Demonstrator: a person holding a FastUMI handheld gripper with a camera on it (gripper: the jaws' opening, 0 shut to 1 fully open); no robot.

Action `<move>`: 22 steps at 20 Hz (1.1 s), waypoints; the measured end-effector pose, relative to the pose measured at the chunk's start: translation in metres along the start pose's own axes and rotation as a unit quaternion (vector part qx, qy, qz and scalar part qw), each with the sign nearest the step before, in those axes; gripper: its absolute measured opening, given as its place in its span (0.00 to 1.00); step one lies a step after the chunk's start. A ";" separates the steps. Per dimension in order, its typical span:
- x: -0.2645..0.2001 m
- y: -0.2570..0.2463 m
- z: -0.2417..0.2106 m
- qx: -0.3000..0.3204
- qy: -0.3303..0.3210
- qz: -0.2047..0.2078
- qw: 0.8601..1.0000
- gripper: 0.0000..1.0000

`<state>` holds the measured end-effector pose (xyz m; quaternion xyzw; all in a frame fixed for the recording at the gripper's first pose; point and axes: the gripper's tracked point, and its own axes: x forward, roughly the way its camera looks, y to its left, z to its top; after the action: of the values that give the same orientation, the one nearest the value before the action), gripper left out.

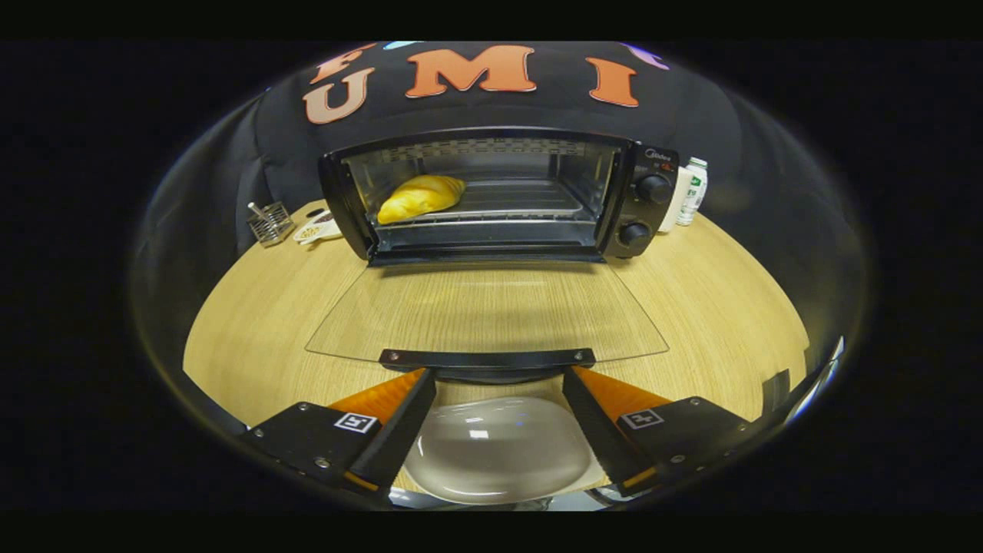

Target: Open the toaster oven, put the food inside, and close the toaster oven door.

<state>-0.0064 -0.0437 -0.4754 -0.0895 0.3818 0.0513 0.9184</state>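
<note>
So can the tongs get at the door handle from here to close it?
Probably yes. The tongs are open, and the door handle lies just ahead of their fingertips on the lowered glass door. Nothing sits between them, and the bread is already on the rack.

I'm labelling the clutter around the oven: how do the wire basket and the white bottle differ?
The wire basket stands to one side of the toaster oven, the white bottle to the other. The basket is squat, open metal mesh; the bottle is tall, solid and capped. Both rest on the wooden table, far beyond the open gripper.
</note>
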 end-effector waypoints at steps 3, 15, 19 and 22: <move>-0.007 0.002 0.011 0.004 -0.011 0.001 1.000 0.99; -0.033 0.000 0.107 0.045 -0.100 0.018 0.994 0.99; -0.031 0.000 0.135 0.056 -0.124 0.020 0.990 0.99; -0.028 0.000 0.156 0.068 -0.142 0.021 0.987 0.99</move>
<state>0.0819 -0.0129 -0.3476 -0.0106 0.2515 0.0569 0.9661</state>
